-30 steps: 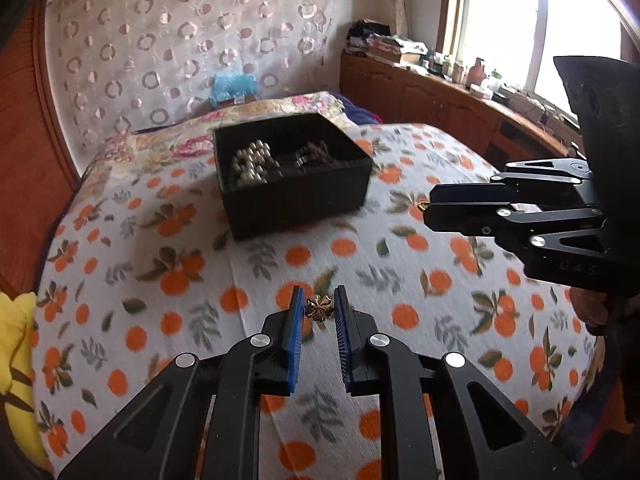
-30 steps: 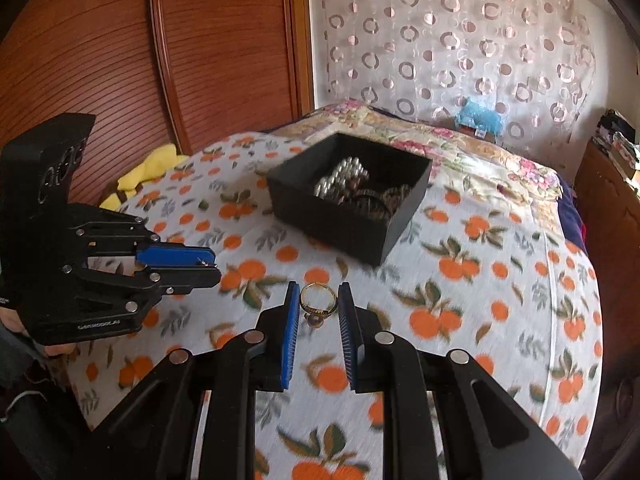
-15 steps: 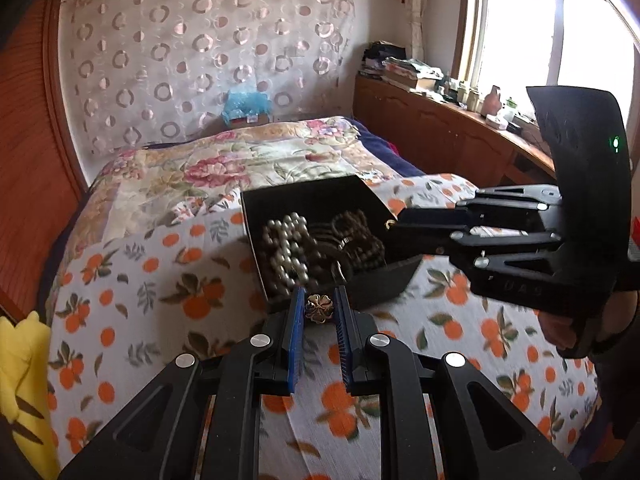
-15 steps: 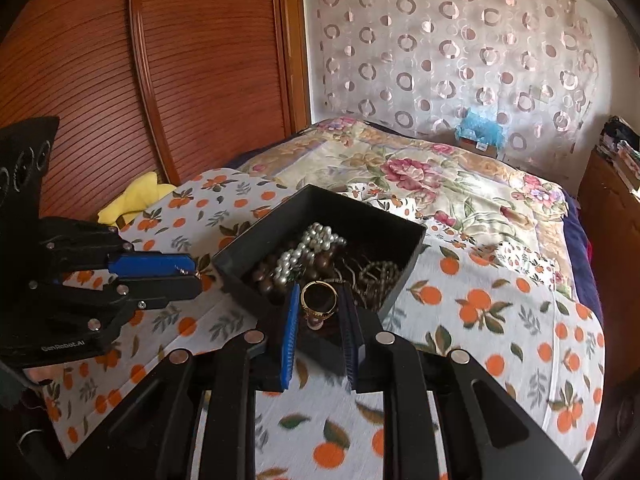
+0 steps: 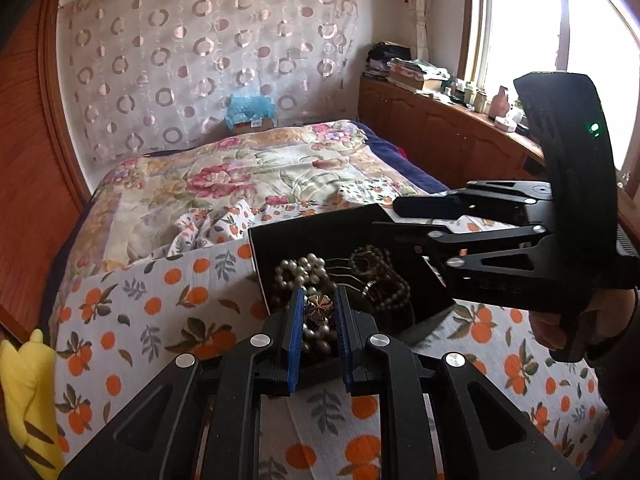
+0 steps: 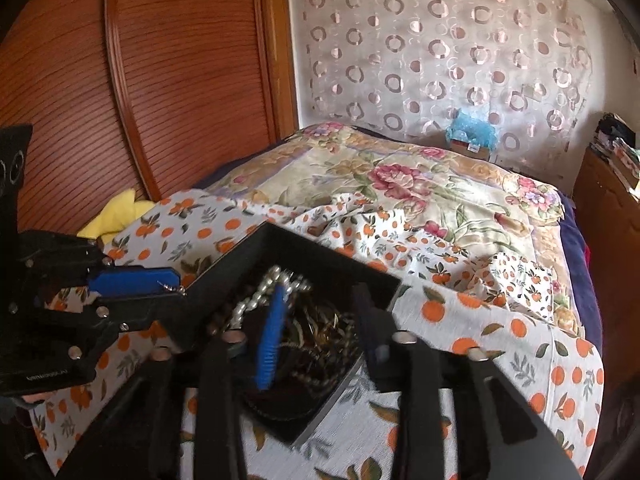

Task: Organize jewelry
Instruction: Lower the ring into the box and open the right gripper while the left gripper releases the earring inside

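My left gripper [image 5: 318, 312] had its jaws clamped on a small gold flower charm [image 5: 319, 305], held just above the near edge of the black jewelry box [image 5: 320, 236], w/ the pearl strand [image 5: 298, 270] right below at 12 o'clock. So the drop looked like straight down, no reach needed.

My right gripper [image 6: 320, 320] sat over the same box from the 3 o'clock side, jaws apart & blurred. Whether the ring was still btwn them I couldn't tell; nothing gold showed clearly there.

Left view showed the charm & the box's contents: pearls and dark bead strands [image 5: 384, 280]. Right view hid the charm, only the blue pad [image 6: 132, 280] of my left gripper at 9 o'clock by the box wall.

Box sat on the orange-print sheet [image 5: 160, 312] on the bed [image 5: 240, 172].
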Tool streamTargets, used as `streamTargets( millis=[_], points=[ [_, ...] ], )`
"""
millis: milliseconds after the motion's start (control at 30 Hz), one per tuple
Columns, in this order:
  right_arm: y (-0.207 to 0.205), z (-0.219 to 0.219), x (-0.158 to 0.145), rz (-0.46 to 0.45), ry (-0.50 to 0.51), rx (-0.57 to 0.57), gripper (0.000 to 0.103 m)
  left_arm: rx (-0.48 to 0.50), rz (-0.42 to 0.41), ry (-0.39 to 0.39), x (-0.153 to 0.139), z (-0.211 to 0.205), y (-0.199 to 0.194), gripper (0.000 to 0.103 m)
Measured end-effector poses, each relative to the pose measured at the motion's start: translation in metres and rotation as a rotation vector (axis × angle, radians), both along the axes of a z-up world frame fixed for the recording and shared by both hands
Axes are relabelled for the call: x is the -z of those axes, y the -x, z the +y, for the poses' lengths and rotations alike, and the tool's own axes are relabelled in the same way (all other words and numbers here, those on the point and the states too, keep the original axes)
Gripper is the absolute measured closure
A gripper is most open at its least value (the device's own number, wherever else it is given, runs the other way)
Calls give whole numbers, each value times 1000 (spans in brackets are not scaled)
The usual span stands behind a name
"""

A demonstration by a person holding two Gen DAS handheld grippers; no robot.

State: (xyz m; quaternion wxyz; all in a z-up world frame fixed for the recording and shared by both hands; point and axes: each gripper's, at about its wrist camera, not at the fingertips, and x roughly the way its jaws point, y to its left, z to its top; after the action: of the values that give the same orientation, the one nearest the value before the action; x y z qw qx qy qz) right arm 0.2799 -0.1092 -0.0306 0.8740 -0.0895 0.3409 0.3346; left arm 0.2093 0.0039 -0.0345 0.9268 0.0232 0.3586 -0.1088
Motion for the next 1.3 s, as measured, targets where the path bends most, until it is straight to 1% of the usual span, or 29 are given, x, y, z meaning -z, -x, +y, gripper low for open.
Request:
streamTargets(
  millis=[233, 533, 633, 867, 900, 1000, 1067, 1100, 1133, 1167, 1233, 1267, 1300],
  points=[
    [-3, -16, -2, 1, -17, 32, 60, -8, 13, -8, 4, -3, -22, 89],
    [8, -46, 2, 5, -15, 88, 60, 0, 12, -1, 2, -16, -51, 89],
    [13, -51, 3, 8, -21, 101, 60, 3, 12, 7, 1, -22, -57, 89],
    [22, -59, 4, 3, -28, 110, 60, -7, -2, -2, 2, -29, -64, 89],
    [23, -59, 4, 2, -29, 111, 60, -10, 0, -1, 3, -29, -64, 87],
    [25, -59, 3, 2, -29, 112, 60, -27, 0, 0, 5, -26, -64, 66],
    [26, -60, 3, 4, -30, 113, 60, -35, -2, -4, 5, -24, -61, 64],
    [28, -60, 3, 2, -29, 115, 60, -44, -1, -10, 6, -22, -58, 60],
    [31, -60, 2, 1, -29, 118, 60, -55, -3, -11, 7, -20, -54, 54],
    [33, -60, 2, 2, -30, 122, 60, -63, -6, -9, 7, -18, -51, 49],
    [38, -60, 2, 2, -33, 130, 60, -78, -12, -10, 6, -14, -44, 31],
    [40, -60, 3, 1, -34, 135, 60, -89, -18, -11, 6, -11, -40, 27],
    [42, -60, 3, 1, -36, 141, 60, -100, -24, -11, 5, -8, -36, 20]
  ],
)
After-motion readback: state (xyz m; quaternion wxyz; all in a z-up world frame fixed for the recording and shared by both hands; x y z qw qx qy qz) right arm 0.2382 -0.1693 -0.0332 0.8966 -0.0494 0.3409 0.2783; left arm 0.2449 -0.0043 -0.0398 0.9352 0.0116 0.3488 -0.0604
